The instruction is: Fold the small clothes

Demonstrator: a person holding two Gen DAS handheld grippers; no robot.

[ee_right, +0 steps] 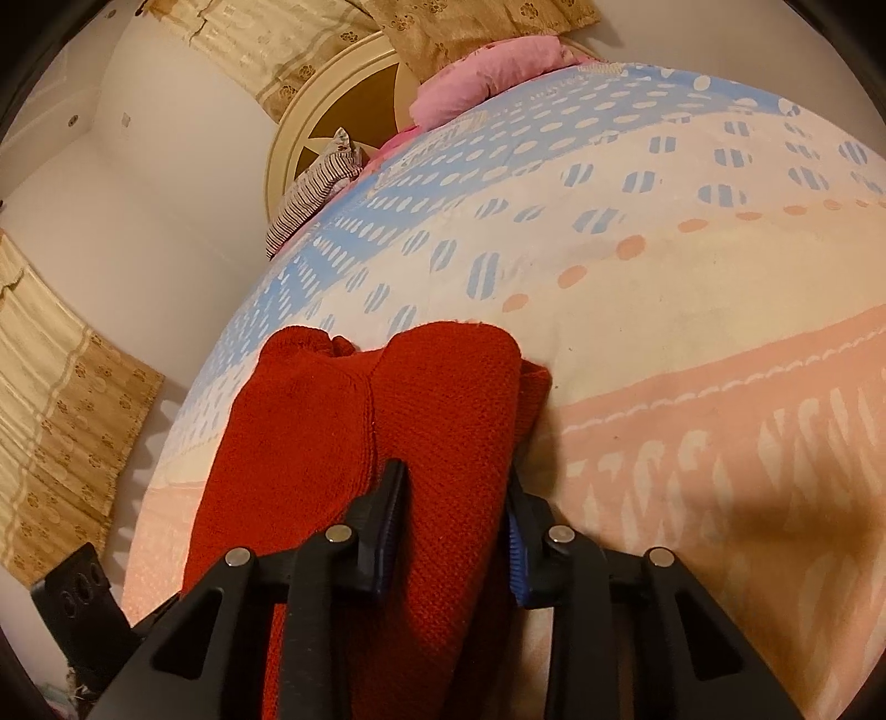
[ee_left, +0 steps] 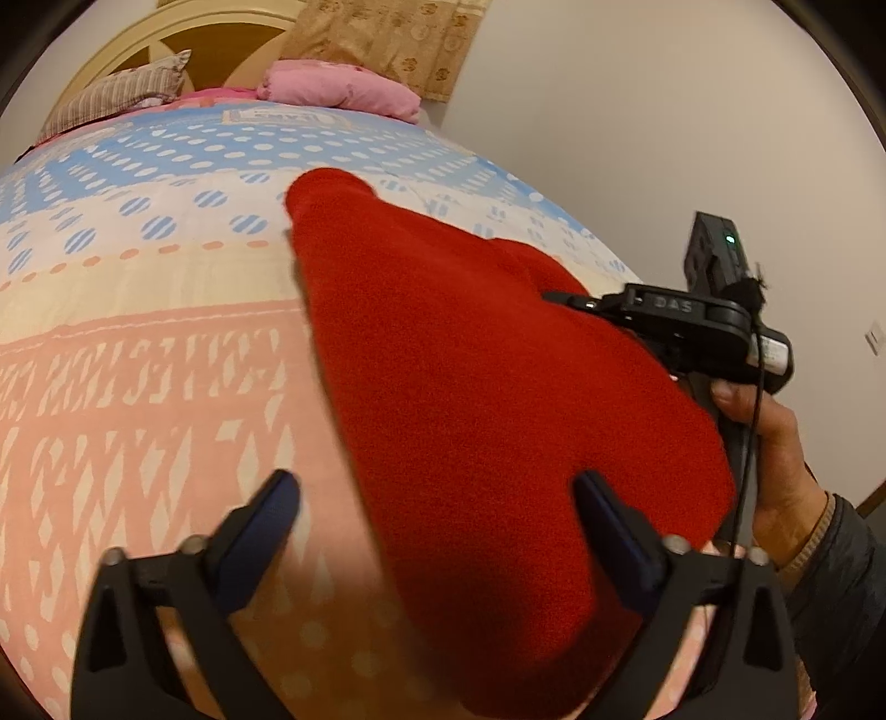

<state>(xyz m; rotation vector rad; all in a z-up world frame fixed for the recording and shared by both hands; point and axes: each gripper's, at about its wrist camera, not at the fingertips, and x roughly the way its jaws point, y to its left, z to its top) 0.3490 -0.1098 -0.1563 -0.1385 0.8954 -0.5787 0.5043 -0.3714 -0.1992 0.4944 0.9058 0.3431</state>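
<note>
A red knitted garment (ee_left: 470, 387) lies partly folded on the patterned bedspread (ee_left: 138, 332). My left gripper (ee_left: 437, 498) is open just above the garment's near left edge, one finger over the bedspread and the other over the red cloth. In the left wrist view my right gripper (ee_left: 559, 298) reaches in from the right at the garment's right edge. In the right wrist view my right gripper (ee_right: 454, 487) is shut on a thick fold of the red garment (ee_right: 443, 399); a second flap lies flat to its left.
The bed fills both views. A pink folded blanket (ee_left: 343, 88) and a striped pillow (ee_left: 116, 94) lie at the headboard (ee_left: 221, 50). A white wall (ee_left: 664, 138) stands to the right, curtains (ee_right: 61, 421) hang by the bed's far side.
</note>
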